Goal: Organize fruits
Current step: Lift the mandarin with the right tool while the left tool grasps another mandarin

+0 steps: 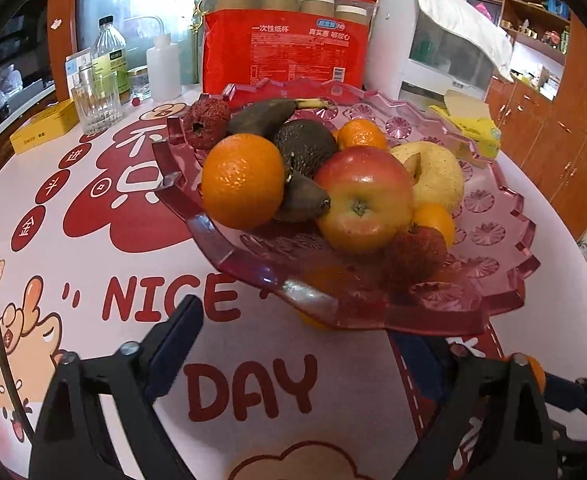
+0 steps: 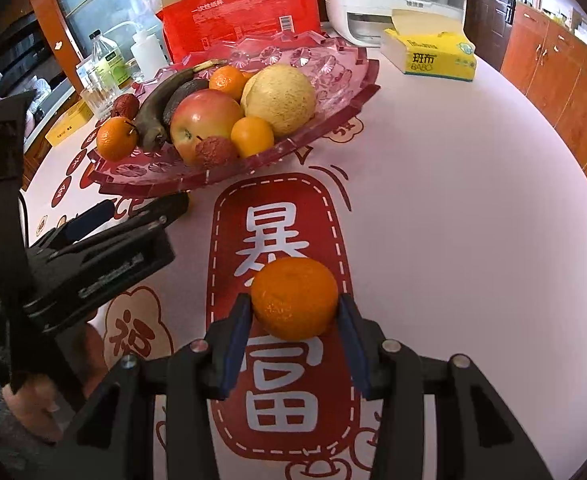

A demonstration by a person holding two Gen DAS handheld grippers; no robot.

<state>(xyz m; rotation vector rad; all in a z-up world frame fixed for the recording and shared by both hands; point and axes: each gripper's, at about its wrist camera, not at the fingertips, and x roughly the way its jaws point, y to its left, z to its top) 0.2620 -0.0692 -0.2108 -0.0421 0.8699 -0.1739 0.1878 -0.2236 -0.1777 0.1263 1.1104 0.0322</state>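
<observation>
The right gripper [image 2: 295, 312] has its jaws pinching a small round orange mandarin [image 2: 294, 298] across its widest part, blue pads touching both sides. Whether the fruit sits on the pink printed bench [image 2: 473, 208] or just above it cannot be told; it is well apart from the pink faceted plastic fruit tray [image 2: 333, 92].

The left gripper [image 1: 313, 360] has jaws spread wide, empty, near the tray's front rim. The right finger is partly hidden under the rim.

The tray already carries a red-yellow apple [image 1: 363, 198], a large orange [image 1: 242, 180], a dark avocado [image 1: 305, 144], a blackened banana [image 1: 265, 114], a yellow pear-like fruit [image 1: 437, 172], other small mandarins and red lychee-like fruits.

Handling judgement: the mandarin looks light, with soft loose skin that dents under hard squeeze; its round shape may roll or slip out forward. The equator grip looks right; pressure should be kept moderate. The tray is crowded on the left, so placing onto the bare right side avoids knocking the pile.
</observation>
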